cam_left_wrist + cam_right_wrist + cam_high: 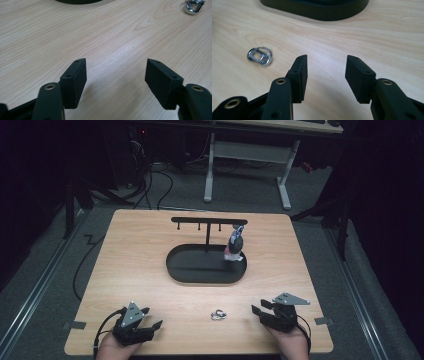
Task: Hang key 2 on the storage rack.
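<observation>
The table (150,250) is carrying a black oval tray (180,270) with a hook stand (207,221); a small figure keychain (235,245) is hanging from its right end. A key ring (218,314) of shiny metal loops is lying on the near table edge, between both tools. It is judged light, rigid and slippery, lying flat; best pinched across an upstanding loop. The right tool (261,311) is sitting just right of it, jaws about half parted, gripping nothing. The left tool (152,326) is resting farther off, jaws wide, empty.
</observation>
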